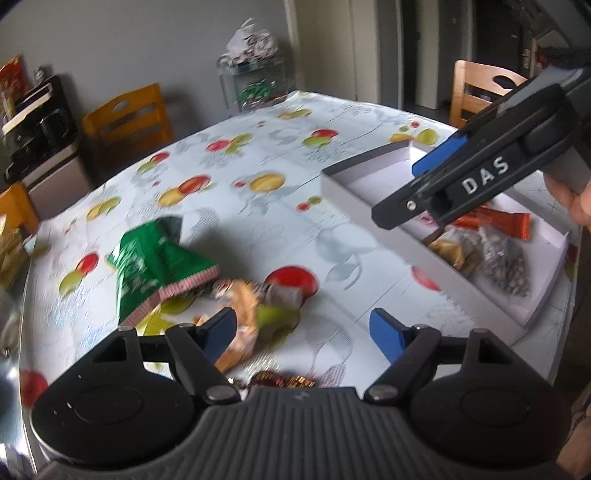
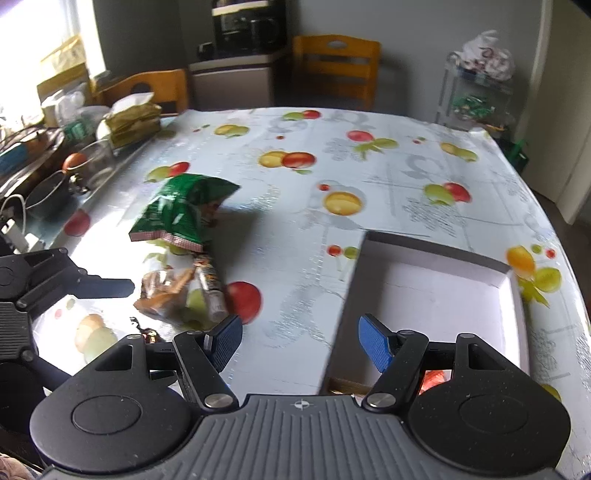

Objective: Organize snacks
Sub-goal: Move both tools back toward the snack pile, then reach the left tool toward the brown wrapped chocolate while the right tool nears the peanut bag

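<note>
A green snack bag lies on the fruit-print tablecloth. Beside it lie a clear bag of orange snacks and a small wrapped bar. A white shallow box holds an orange bar and a bag of seeds. My left gripper is open and empty, just above the orange snack bag. My right gripper is open and empty over the box's left edge; it also shows in the left wrist view above the box.
Wooden chairs stand around the table. A coffee machine sits on a cabinet behind. A cluttered tray with bowls and cables lies along the table's left edge. A small foil-wrapped sweet lies near my left gripper.
</note>
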Motion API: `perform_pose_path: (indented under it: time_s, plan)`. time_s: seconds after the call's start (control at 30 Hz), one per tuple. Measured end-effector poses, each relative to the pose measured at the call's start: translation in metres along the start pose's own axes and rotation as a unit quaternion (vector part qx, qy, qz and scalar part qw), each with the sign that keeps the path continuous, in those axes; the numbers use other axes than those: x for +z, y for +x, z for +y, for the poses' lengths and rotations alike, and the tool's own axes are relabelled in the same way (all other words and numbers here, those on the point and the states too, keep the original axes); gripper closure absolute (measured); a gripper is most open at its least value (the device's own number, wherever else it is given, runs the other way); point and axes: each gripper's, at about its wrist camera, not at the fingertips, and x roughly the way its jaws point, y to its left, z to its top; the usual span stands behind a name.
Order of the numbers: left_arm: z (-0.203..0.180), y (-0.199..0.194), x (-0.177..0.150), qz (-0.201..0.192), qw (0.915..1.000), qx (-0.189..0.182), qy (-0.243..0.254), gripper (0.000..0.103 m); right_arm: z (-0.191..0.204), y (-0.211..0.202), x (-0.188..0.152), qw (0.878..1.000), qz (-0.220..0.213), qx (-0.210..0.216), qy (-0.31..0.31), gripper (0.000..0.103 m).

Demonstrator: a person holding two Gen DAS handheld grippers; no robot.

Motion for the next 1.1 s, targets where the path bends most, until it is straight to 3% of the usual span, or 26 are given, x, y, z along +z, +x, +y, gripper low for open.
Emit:
perform_pose_path:
  time_s: [0.53, 1.1]
  plan:
    - [0.019, -0.002, -0.02, 0.02, 0.9991, 0.022, -0.029, 0.023, 0.039, 0.018, 0.018, 0.998, 0.01, 0.042, -0.044, 0.033]
    - [0.03, 0.015, -0.031, 0.037, 0.9964, 0.002, -0.076, 0.023, 0.074, 0.03, 0.037, 0.993, 0.011, 0.073, -0.096, 0.033]
